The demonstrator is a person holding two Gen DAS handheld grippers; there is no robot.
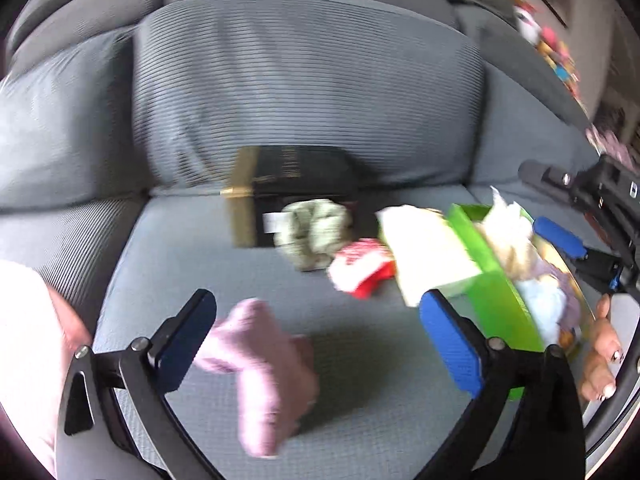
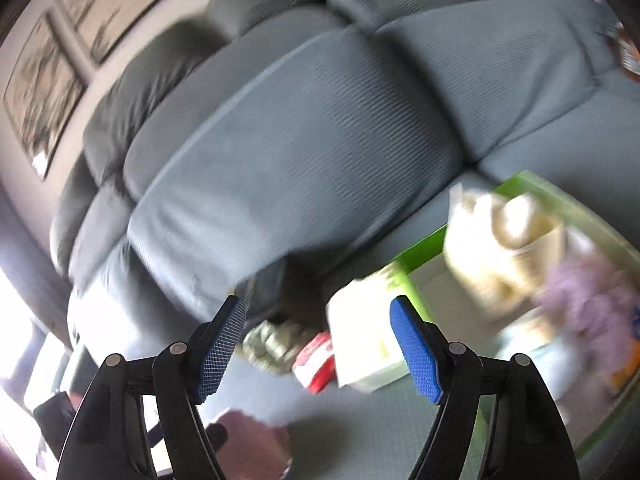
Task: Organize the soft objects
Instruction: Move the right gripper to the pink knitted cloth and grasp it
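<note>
Both views motion-smeared. Pink cloth (image 1: 260,376) soft-edged in your left view; whether folded or bunched, cannot tell; in right view cut by bottom edge behind finger. Green bin (image 1: 496,300) contents (image 1: 516,256) blur into pale and lilac lumps, items not separable. Red-white item (image 1: 360,268) lettering unreadable. Black box (image 1: 296,184) partly hidden behind greenish bundle (image 1: 316,232). Wall pictures (image 2: 44,92) indistinct.

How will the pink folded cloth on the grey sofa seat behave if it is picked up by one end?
The pink folded cloth looks soft and creased, so it will probably droop and unfold. It seems light, and unlikely to roll or slip on the ribbed grey sofa seat.
</note>
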